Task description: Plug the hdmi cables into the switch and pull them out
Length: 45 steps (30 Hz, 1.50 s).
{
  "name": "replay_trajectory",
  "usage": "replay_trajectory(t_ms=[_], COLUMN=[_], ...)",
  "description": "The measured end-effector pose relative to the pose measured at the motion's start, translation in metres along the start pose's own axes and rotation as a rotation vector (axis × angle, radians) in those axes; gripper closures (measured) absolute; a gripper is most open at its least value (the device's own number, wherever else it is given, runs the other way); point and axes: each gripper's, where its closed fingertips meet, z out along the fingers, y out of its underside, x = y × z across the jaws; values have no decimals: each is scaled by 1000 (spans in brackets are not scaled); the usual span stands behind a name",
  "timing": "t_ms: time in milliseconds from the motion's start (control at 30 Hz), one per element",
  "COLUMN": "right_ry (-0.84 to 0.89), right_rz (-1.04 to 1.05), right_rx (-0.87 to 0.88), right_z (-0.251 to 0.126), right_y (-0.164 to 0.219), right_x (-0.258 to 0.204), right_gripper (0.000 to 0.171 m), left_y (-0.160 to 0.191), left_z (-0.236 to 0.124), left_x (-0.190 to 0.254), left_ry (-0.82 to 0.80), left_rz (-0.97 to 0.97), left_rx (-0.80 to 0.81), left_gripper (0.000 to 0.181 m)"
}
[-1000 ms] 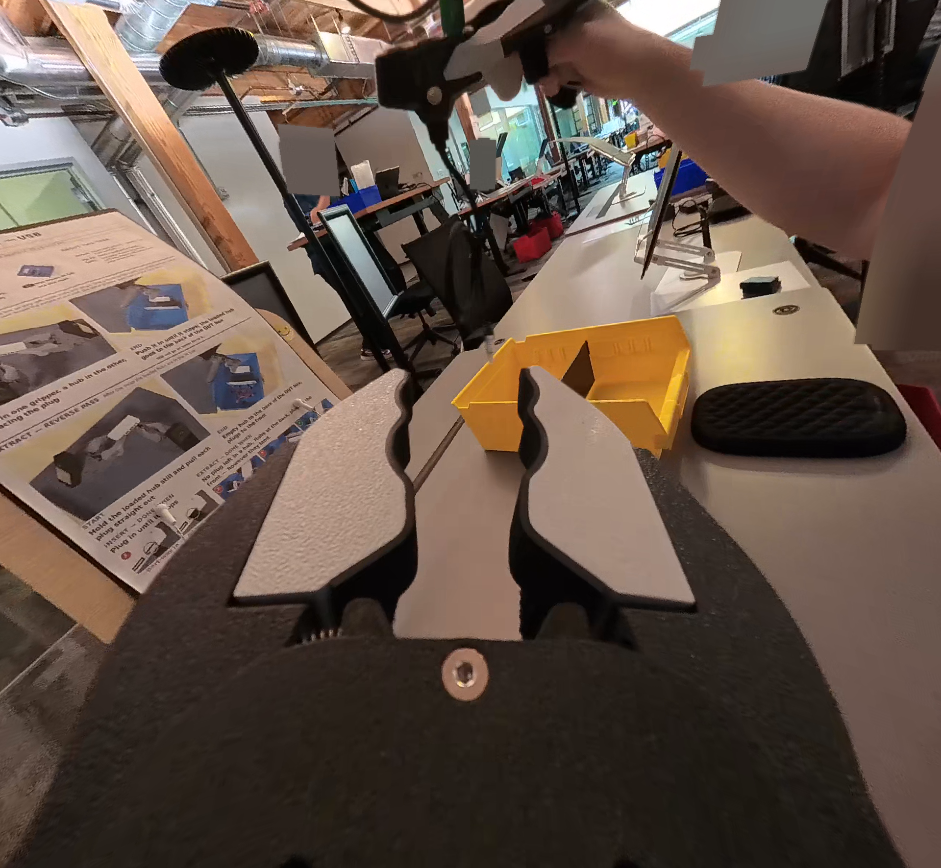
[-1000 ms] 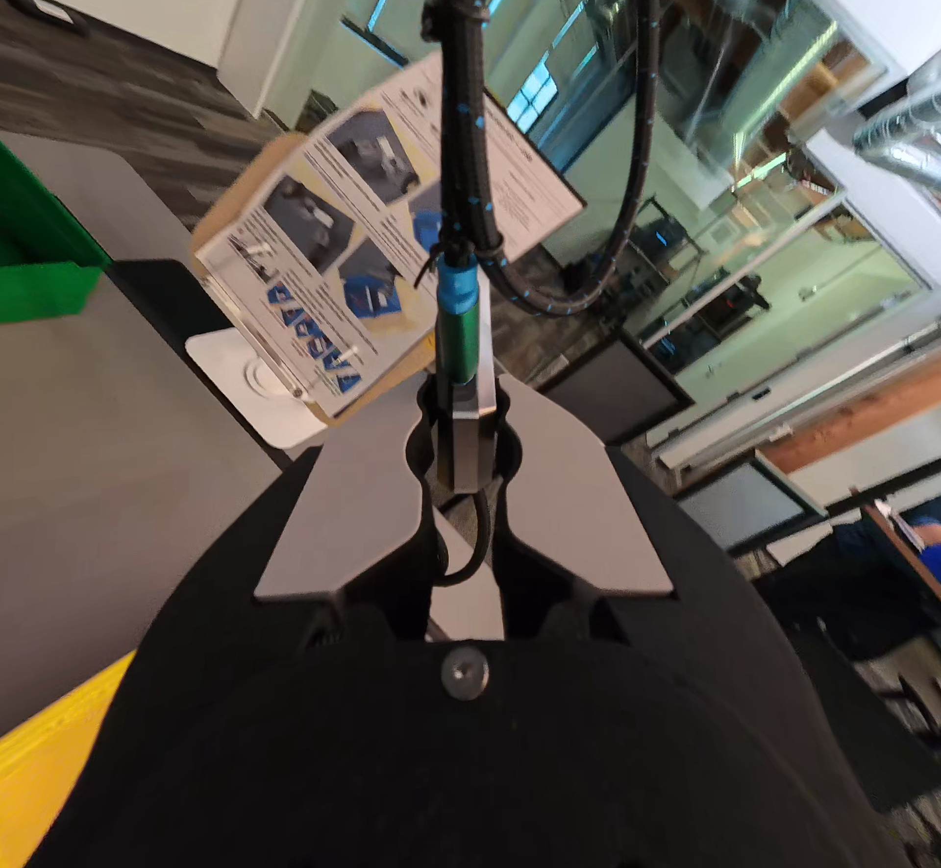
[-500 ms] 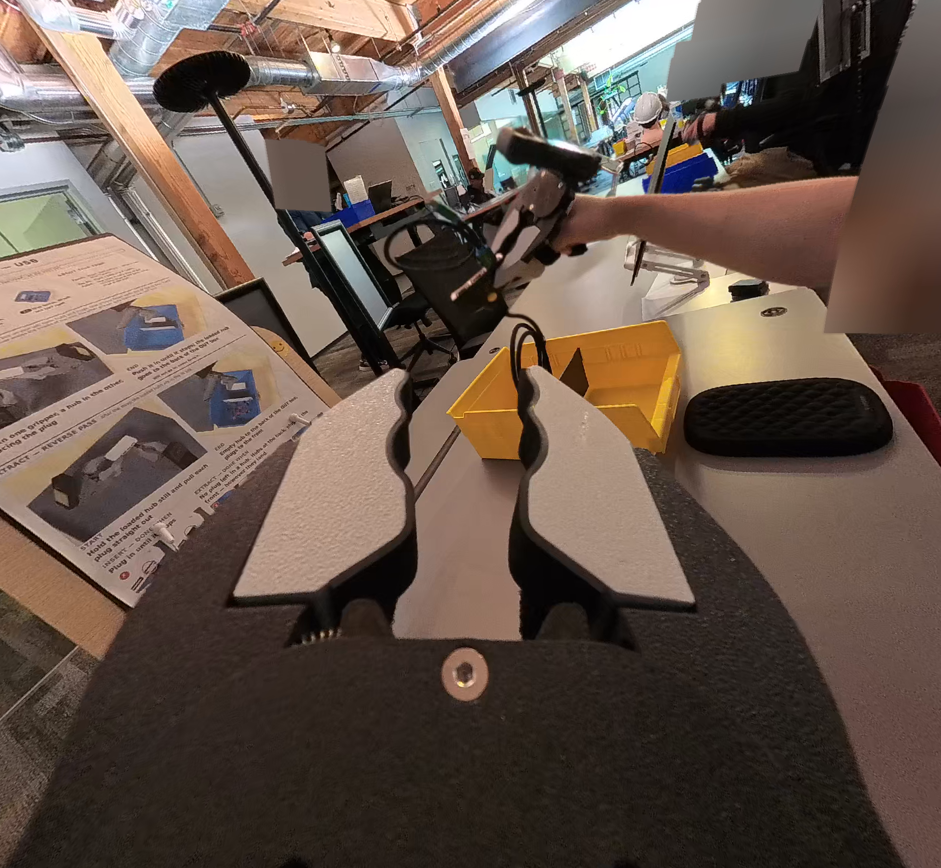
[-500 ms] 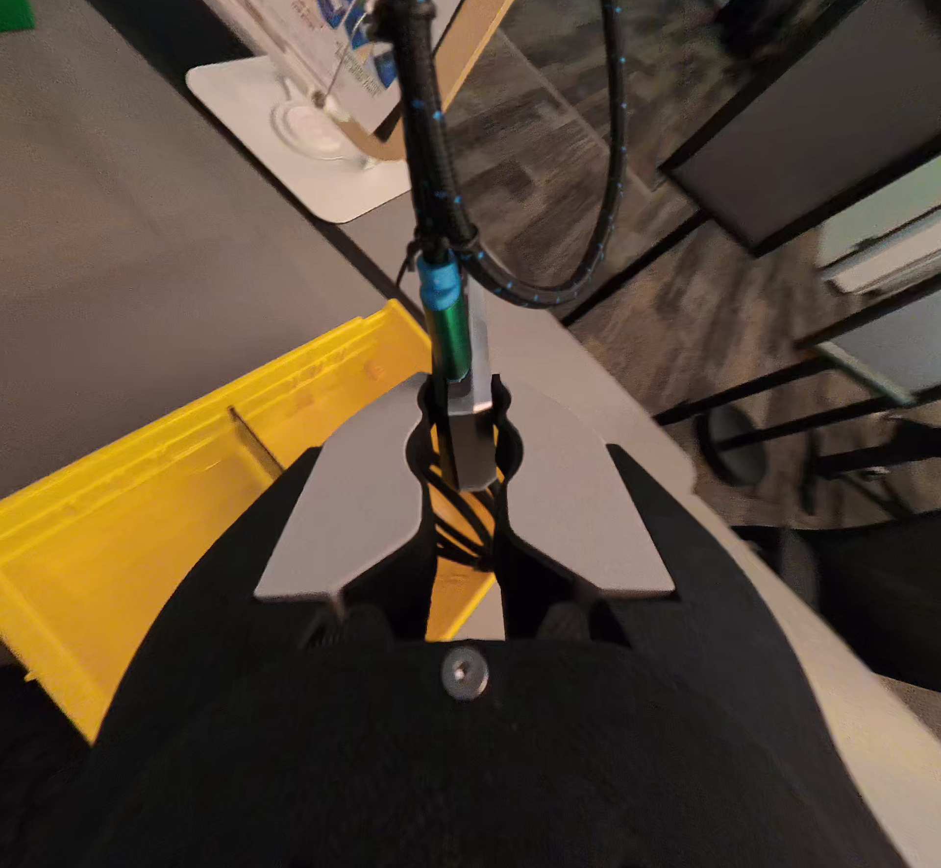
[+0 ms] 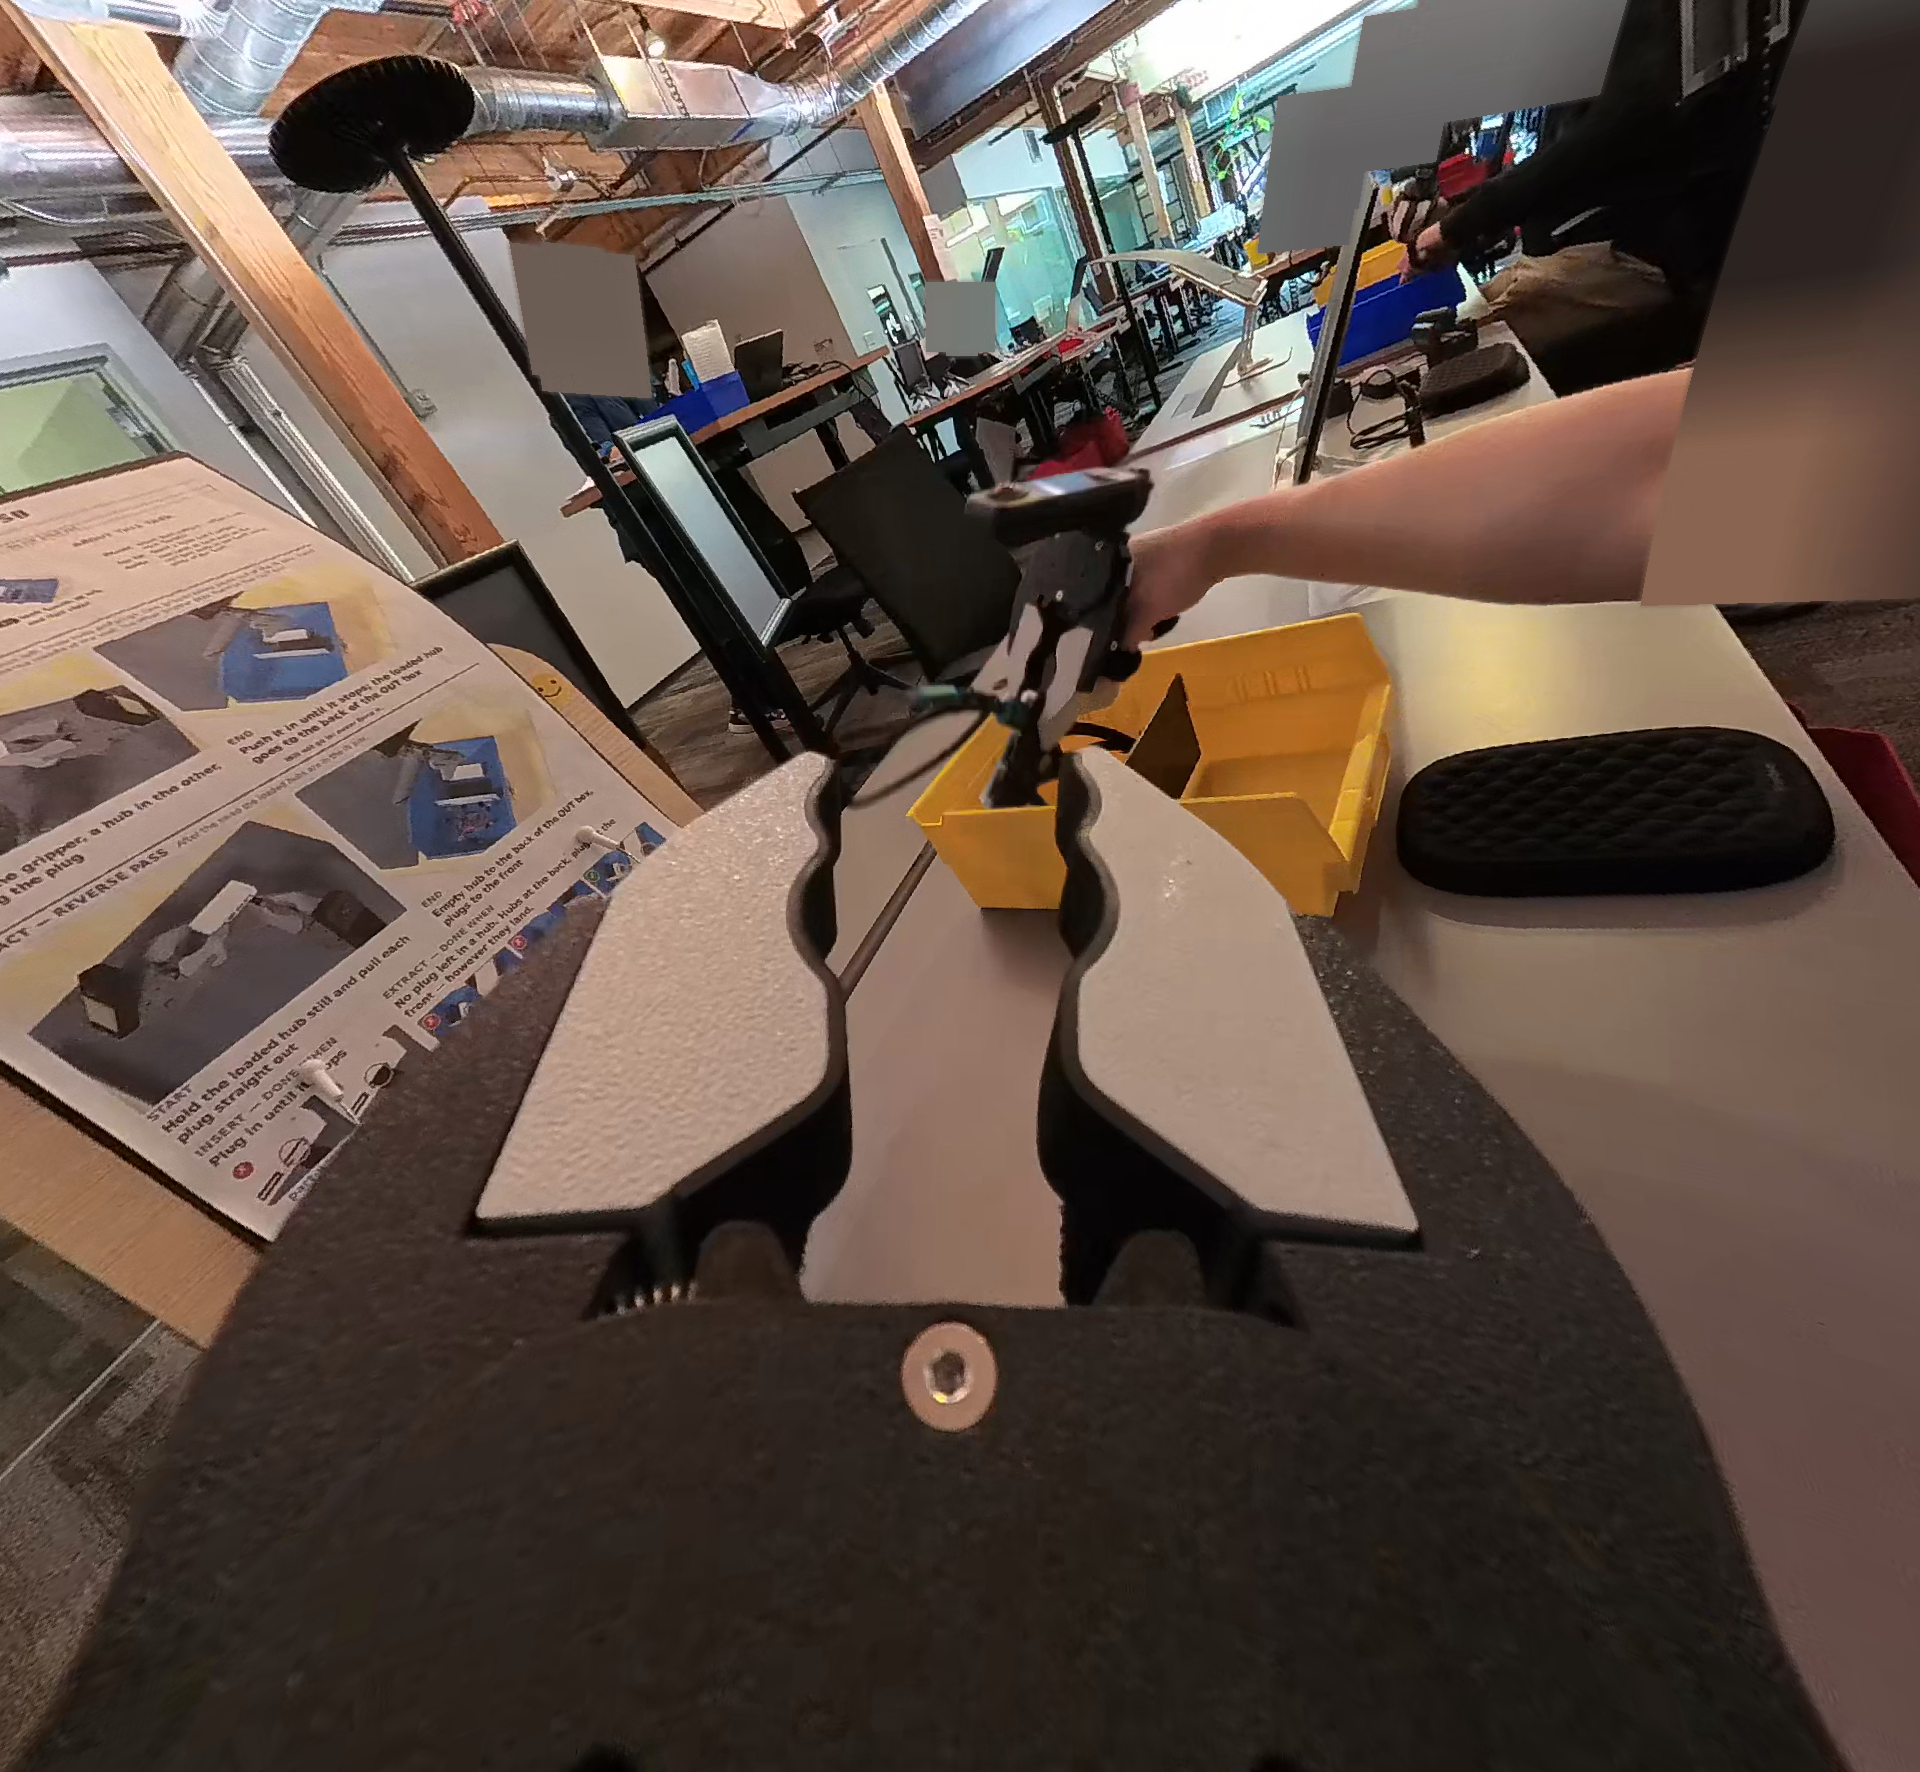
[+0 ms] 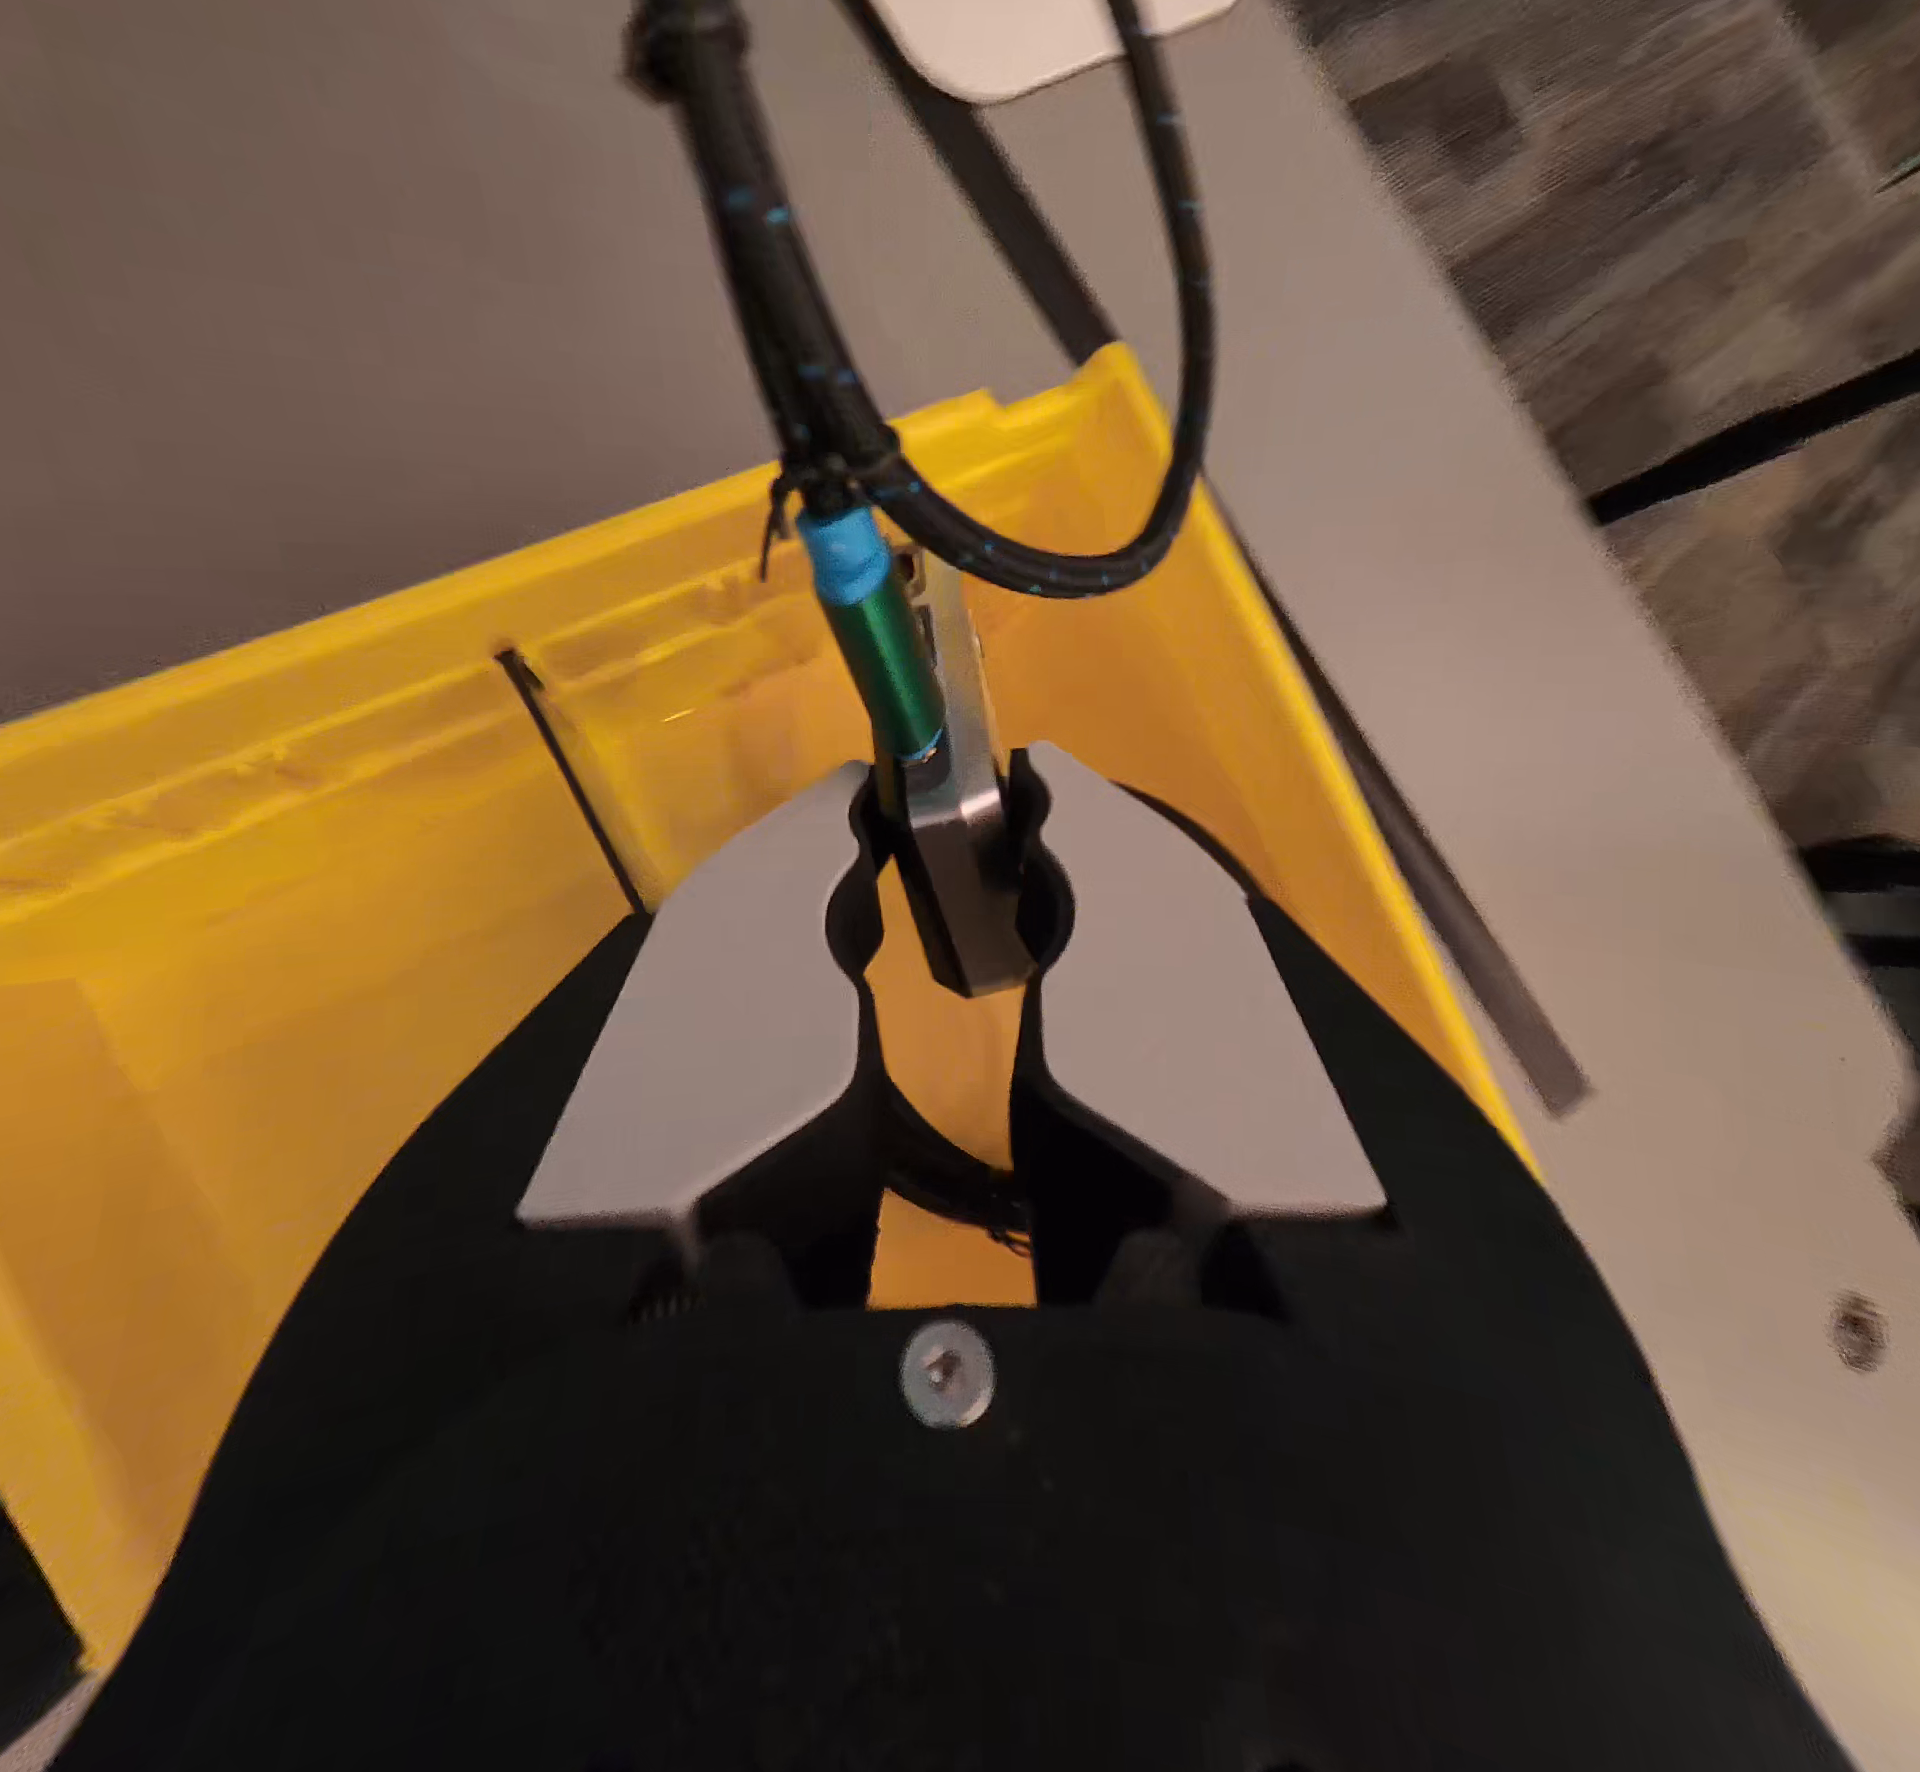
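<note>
Grey counter (image 5: 1558, 1047) carries a yellow bin (image 5: 1247, 787) ahead of the empty, parted left tongs (image 5: 945, 829). Over its divided inside, the right tongs (image 6: 940, 823) clamp a grey switch (image 6: 961, 849), a braided cable (image 6: 790, 268) plugged into it.

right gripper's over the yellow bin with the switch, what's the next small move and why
Probably open the right gripper and let the switch drop. It is tilted loosely between the fingers, cable attached, right above the yellow bin; the left gripper is open and empty.
</note>
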Motion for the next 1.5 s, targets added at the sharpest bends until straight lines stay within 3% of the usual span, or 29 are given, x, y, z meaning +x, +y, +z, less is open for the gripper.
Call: replay_trajectory(t_ms=[67,200,300,467,567,633,733,867,967,1067,1300,1500], right_ry=[-79,-63,-42,-52,-28,5,101,169,172,148,73,49], right_rz=[50,86,119,125,118,129,122,65,-47,-173,-355,-399], right_rx=[-78,-117,-78,-77,-65,39,328,713,870,931,826,766], right_z=[20,43,45,28,0,-30,-93,-169,-192,-190,-145,-128], right_y=[10,15,7,10,12,-5,-57,-127,-167,-196,-210,-204], right_x=[-10,-6,-2,-7,-6,-3,-3,-40,-81,-120,-167,-171], right_gripper=[148,146,144,125,126,126,126,127,127,128,127,127], left_y=[1,2,3,7,14,30,75,134,162,183,242,273], left_z=[1,3,4,-4,-24,-51,-112,-174,-188,-180,-151,-151], left_x=[1,4,5,-6,-30,-60,-101,-112,-98,-75,-21,-34], left_ry=[5,13,20,-25,-126,-268,-491,-558,-480,-327,-15,-79], left_rz=[1,6,10,23,6,-17,-72,-202,-322,-401,-601,-541], left_rx=[-5,-11,-18,-52,-129,-245,-511,-774,-877,-947,-1256,-1383], left_gripper=[142,142,142,141,140,141,142,148,154,158,158,154])
